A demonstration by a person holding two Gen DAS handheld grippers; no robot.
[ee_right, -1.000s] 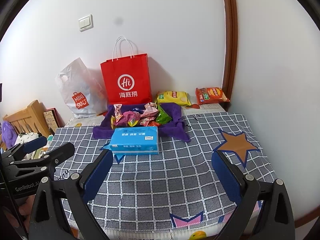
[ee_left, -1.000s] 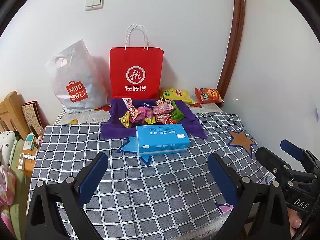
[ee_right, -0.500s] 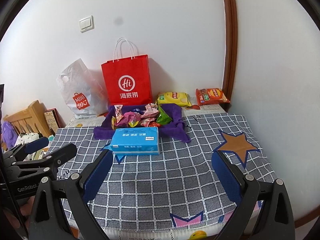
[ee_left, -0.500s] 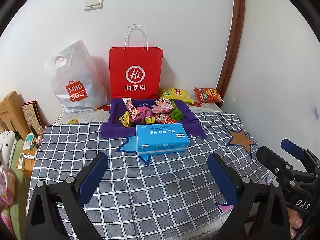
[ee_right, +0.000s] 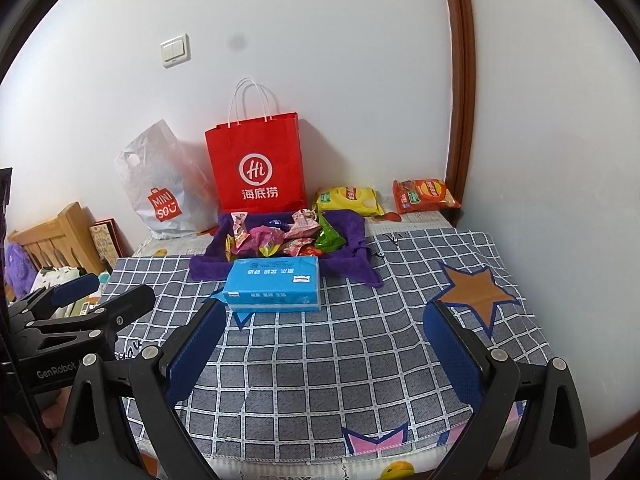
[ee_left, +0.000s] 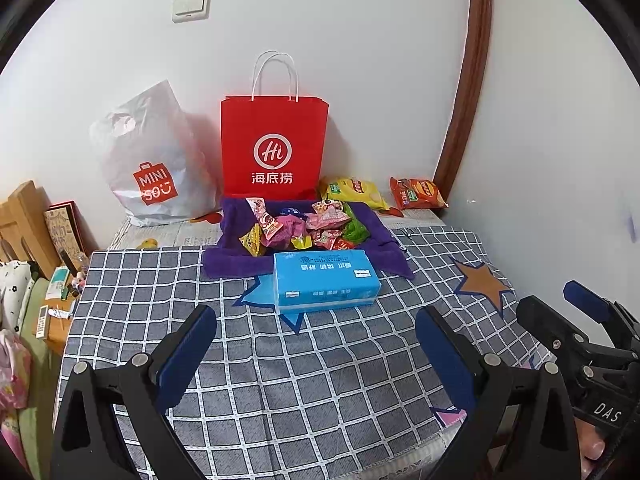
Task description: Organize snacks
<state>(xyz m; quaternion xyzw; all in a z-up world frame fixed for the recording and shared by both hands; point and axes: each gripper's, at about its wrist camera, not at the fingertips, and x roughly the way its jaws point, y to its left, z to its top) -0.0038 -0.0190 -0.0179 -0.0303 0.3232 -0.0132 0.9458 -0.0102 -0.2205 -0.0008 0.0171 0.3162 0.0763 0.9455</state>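
Observation:
Several small wrapped snacks (ee_left: 304,228) (ee_right: 284,238) lie piled on a purple cloth (ee_left: 240,264) (ee_right: 352,228) at the far side of the checked table. A yellow chip bag (ee_left: 354,192) (ee_right: 348,200) and an orange chip bag (ee_left: 416,192) (ee_right: 426,196) lie behind it by the wall. My left gripper (ee_left: 316,352) and right gripper (ee_right: 324,344) both hover open over the near part of the table, holding nothing. The right gripper (ee_left: 576,324) shows at the right edge of the left wrist view; the left gripper (ee_right: 92,300) shows at the left of the right wrist view.
A blue tissue pack (ee_left: 326,282) (ee_right: 274,284) lies in front of the cloth. A red paper bag (ee_left: 274,148) (ee_right: 256,164) and a white plastic bag (ee_left: 152,168) (ee_right: 160,188) stand against the wall. Wooden furniture (ee_left: 24,220) and clutter sit left of the table.
Both cameras have drifted very slightly; nothing on the table has moved and both grippers stay open.

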